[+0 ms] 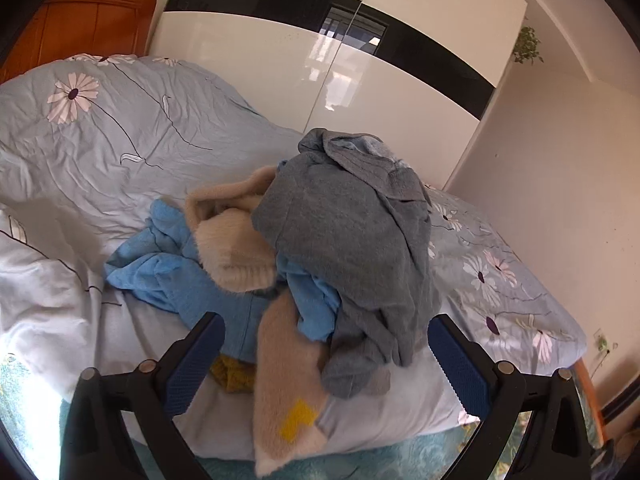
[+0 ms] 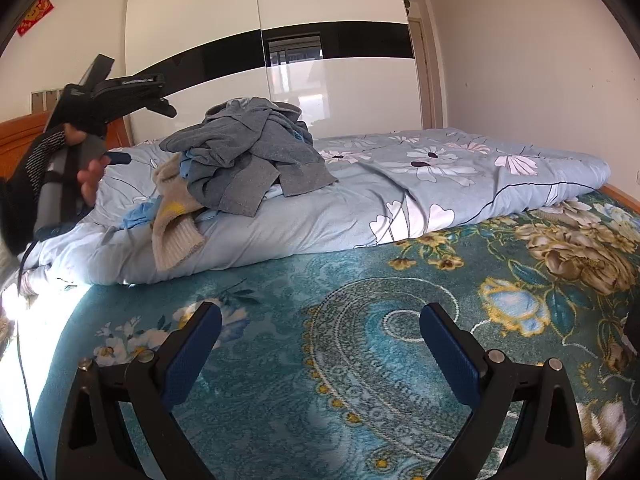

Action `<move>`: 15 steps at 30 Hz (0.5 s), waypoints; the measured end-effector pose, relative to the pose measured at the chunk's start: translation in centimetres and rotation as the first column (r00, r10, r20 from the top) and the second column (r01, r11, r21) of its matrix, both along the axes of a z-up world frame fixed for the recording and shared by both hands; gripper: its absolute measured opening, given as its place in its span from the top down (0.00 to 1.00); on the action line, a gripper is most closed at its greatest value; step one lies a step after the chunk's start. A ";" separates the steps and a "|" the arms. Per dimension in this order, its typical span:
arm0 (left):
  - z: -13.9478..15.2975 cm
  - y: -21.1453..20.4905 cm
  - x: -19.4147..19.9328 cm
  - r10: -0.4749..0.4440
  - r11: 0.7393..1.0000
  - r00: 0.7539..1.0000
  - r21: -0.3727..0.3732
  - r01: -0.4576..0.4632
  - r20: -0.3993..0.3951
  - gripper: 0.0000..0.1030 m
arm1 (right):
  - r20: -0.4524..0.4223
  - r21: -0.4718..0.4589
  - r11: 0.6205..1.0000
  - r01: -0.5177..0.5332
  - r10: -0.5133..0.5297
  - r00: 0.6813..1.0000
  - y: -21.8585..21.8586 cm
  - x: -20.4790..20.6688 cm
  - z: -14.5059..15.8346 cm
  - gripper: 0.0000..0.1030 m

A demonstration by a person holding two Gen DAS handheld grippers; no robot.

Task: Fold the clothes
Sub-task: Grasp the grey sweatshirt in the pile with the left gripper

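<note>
A heap of clothes lies on the folded blue floral quilt (image 1: 100, 136). On top is a grey garment (image 1: 352, 240), under it a beige fuzzy sweater (image 1: 236, 244) with a yellow patch, a light blue garment (image 1: 176, 272) and a mustard piece (image 1: 234, 374). My left gripper (image 1: 326, 330) hovers open just above the near side of the heap, holding nothing. The right wrist view shows the same heap, its grey garment (image 2: 244, 152) uppermost, at the quilt's left end. My right gripper (image 2: 320, 322) stands open over the teal floral bedspread (image 2: 360, 340), well short of the clothes.
A glossy white wardrobe (image 2: 328, 92) with a black band stands behind the bed. An orange wooden headboard (image 1: 84, 20) is at the far left. A hand (image 2: 90, 180) holds the left gripper at the quilt's left end. A wall runs along the bed's right side.
</note>
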State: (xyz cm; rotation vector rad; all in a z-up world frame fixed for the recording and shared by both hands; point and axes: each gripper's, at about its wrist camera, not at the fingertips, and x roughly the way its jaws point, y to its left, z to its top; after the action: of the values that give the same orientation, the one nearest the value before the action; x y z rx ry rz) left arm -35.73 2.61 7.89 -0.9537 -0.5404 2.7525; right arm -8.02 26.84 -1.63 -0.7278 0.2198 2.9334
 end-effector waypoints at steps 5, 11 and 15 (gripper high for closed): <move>-1.2 -0.2 -5.8 0.092 0.993 0.994 0.069 -0.096 0.053 0.12 | -0.004 0.018 1.000 -0.009 0.009 1.000 -0.4 0.1 0.0 0.03; -1.1 0.3 -6.9 0.108 0.987 0.993 0.117 -0.113 0.051 0.92 | 0.011 0.018 1.000 -0.014 0.014 1.000 -0.4 -0.2 -0.4 0.03; 0.4 1.0 -5.4 0.098 0.990 0.995 0.096 -0.099 0.010 0.93 | -0.007 -0.001 1.000 -0.007 0.007 1.000 0.0 0.1 -0.1 0.03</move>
State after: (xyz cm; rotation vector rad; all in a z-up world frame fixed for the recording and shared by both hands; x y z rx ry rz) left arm -41.17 3.65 8.34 -0.9355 -0.7335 2.7813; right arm -7.91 26.86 -1.76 -0.7194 0.2194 2.9435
